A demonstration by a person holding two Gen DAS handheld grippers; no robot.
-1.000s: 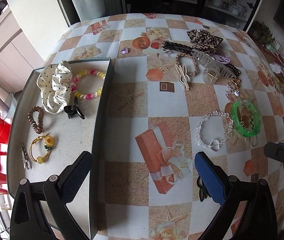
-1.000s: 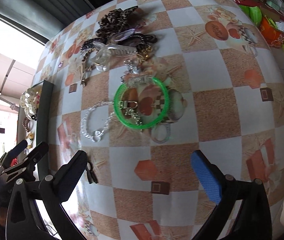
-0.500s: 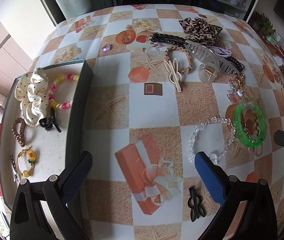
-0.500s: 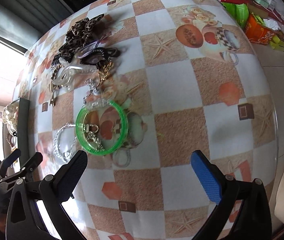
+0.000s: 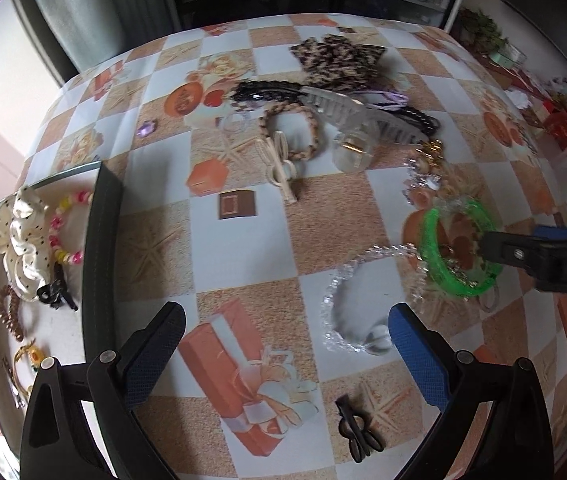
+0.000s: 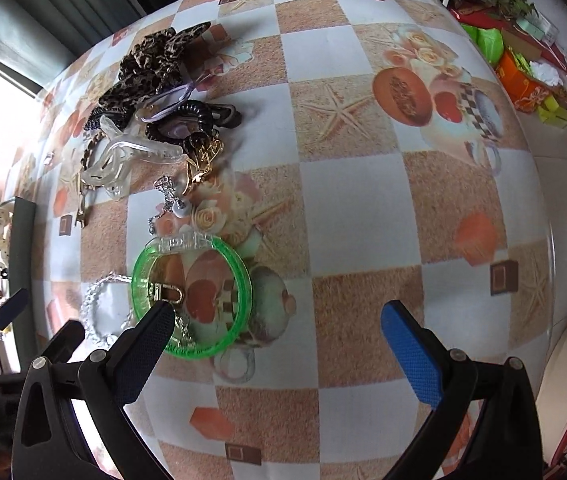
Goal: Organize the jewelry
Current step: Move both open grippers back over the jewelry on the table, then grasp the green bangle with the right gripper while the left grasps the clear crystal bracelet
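Green plastic catches the eye first: a translucent green bangle (image 6: 191, 298) lies flat on the checkered tabletop (image 6: 363, 208), with a small gold clasp and chain inside its ring. The right claw (image 6: 275, 332) hangs over it with its fingers spread wide and nothing between them; its black finger (image 6: 143, 352) covers the bangle's near-left rim, though whether it touches cannot be told, while the blue finger is well off to the right above bare cloth. In the left wrist view the same bangle (image 5: 459, 248) sits at the right with that claw's tip reaching over it.

The left claw (image 5: 283, 344) is also wide and holds nothing, poised above a printed gift box. A clear bead bracelet (image 5: 363, 300) lies just beside the bangle, its near end next to the blue finger. A small black clip (image 5: 357, 432) rests nearer the camera. Farther back is a heap of hair clips and a leopard scrunchie (image 5: 335, 60). At the left, a dark-rimmed tray (image 5: 101, 248) holds a white dotted scrunchie (image 5: 23, 240) and a pink-and-yellow bead bracelet (image 5: 65, 228).
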